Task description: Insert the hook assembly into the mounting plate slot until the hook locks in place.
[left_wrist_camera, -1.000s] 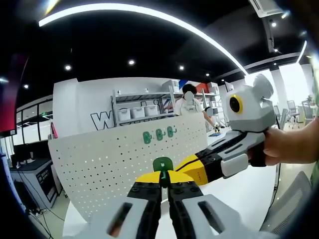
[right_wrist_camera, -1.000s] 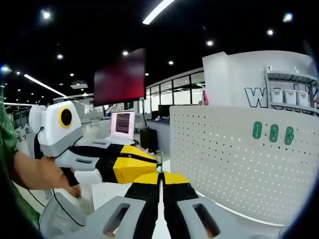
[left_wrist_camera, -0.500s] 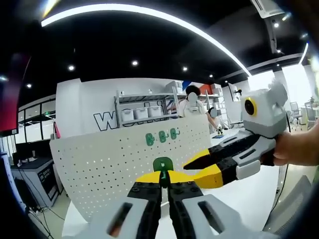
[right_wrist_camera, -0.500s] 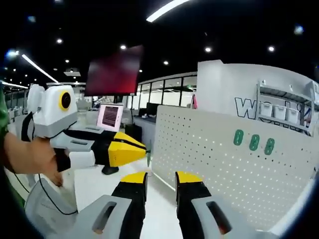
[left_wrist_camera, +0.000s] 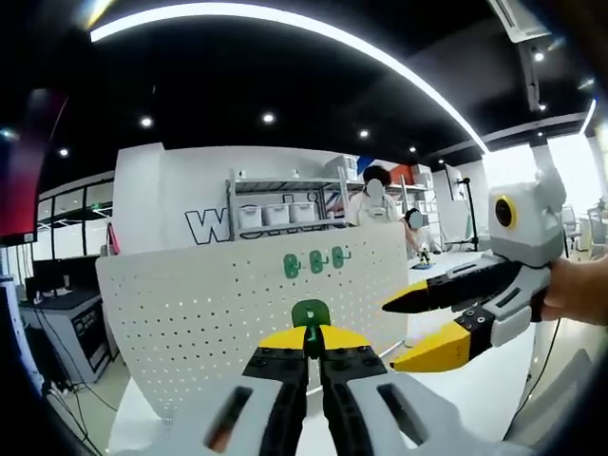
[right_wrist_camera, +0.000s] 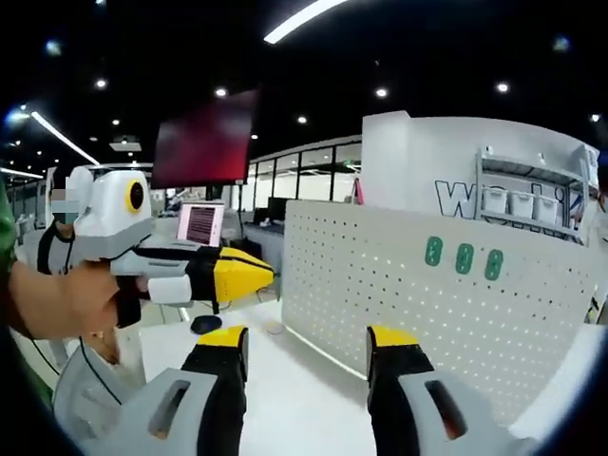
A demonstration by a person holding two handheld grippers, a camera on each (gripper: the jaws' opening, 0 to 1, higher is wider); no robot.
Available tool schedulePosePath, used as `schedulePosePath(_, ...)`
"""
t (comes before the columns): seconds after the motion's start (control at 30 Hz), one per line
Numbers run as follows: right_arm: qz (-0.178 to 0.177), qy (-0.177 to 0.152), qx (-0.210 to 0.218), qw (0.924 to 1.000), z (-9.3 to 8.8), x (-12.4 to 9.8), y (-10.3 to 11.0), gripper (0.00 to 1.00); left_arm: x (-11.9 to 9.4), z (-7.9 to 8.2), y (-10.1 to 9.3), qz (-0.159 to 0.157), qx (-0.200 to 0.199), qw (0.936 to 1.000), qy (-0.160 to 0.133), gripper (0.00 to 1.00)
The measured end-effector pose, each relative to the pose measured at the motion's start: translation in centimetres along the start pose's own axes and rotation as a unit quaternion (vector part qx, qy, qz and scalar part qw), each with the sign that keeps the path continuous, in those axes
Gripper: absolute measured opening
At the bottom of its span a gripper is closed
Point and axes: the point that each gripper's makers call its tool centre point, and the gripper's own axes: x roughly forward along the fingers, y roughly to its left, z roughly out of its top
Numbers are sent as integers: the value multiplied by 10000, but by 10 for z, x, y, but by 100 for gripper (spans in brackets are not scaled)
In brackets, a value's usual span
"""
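Two grippers are up in front of you, both facing the white pegboard mounting plate (left_wrist_camera: 209,304). In the left gripper view, your left gripper (left_wrist_camera: 313,334) has its yellow-tipped jaws clenched on the green hook assembly (left_wrist_camera: 310,314), which stands upright just above the jaw tips, in front of the plate's perforated face and not in any slot. On the plate beyond it, three green hooks (left_wrist_camera: 316,260) sit in a row near the top edge. To the right in that view, your right gripper (left_wrist_camera: 415,330) comes in from the side, held in your hand (left_wrist_camera: 579,291), its jaws spread apart with nothing between them.

In the right gripper view, your left hand (right_wrist_camera: 57,302) grips the left gripper (right_wrist_camera: 268,275) at the left, its yellow jaws together and pointing toward the plate (right_wrist_camera: 380,285); the hook itself is too small to make out there. A laptop (right_wrist_camera: 200,225) stands far behind it. Your right gripper (right_wrist_camera: 309,344) is released, jaws wide and holding nothing, over the white table (right_wrist_camera: 285,399). The same three hooks (right_wrist_camera: 464,257) show on the plate at the right.
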Motion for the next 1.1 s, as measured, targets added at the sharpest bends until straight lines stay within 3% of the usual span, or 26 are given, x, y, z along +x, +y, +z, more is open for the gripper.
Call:
schedulePosePath(0.1,19,-16,5,10000,1,-1,2,64,1,1,1,28,-15,10000,-2,3)
schedulePosePath(0.2,15,-76,54,10000,2,-1,3,79,3,3,1,69,-23,10000,-4,3)
schedulePosePath(0.43,-14,-243,172,9996,7,-6,1,100,8,5,1,148,-85,9999,-19,3)
schedulePosePath(0.87,80,-211,295,9993,3,-18,2,100,17,7,-3,273,-178,9995,-53,3)
schedulePosePath(1.1,48,-168,262,9995,0,-27,-6,100,33,15,-3,489,-223,9985,-138,3)
